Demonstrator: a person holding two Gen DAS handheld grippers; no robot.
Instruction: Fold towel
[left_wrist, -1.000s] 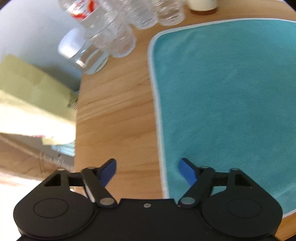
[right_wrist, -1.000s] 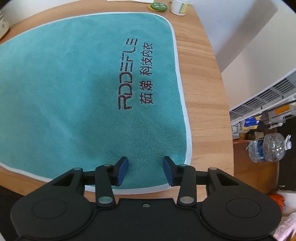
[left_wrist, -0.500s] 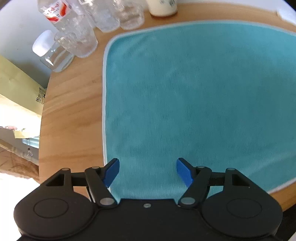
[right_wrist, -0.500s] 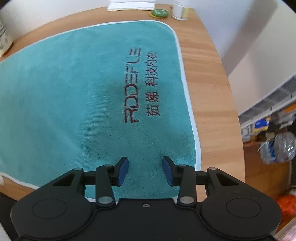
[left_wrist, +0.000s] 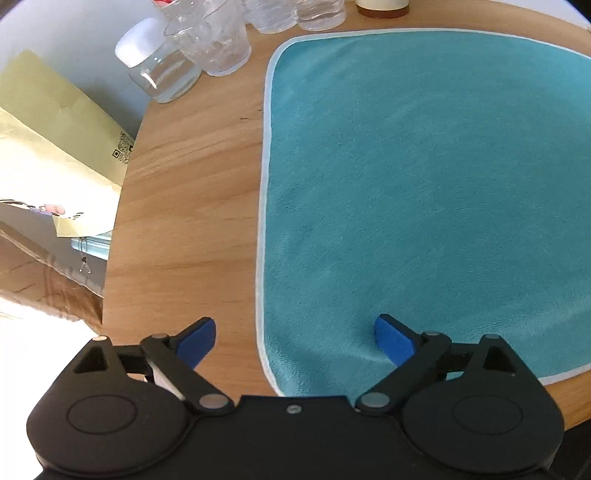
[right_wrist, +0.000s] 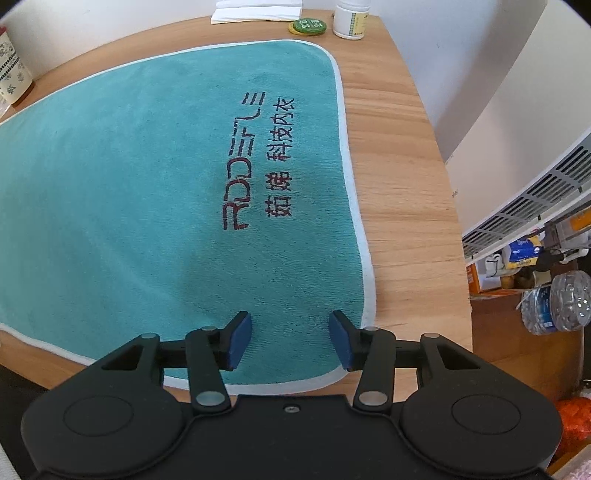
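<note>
Left tool (left_wrist: 293, 338) wide open astride towel (left_wrist: 424, 184) edge; right tool (right_wrist: 290, 341) open, contact unclear

The towel (left_wrist: 424, 192) runs out past the right edge in the left wrist view, and its near left corner goes under the gripper body. The clear bottles (left_wrist: 218, 33) are cut at the top edge (labels unreadable). In the right wrist view, the lid (right_wrist: 307, 26) print is too small.

Towel (left_wrist: 424, 177) fluffy matt cloth; table (left_wrist: 192, 192) smooth wood; bottles (left_wrist: 221, 40) clear glossy plastic.
</note>
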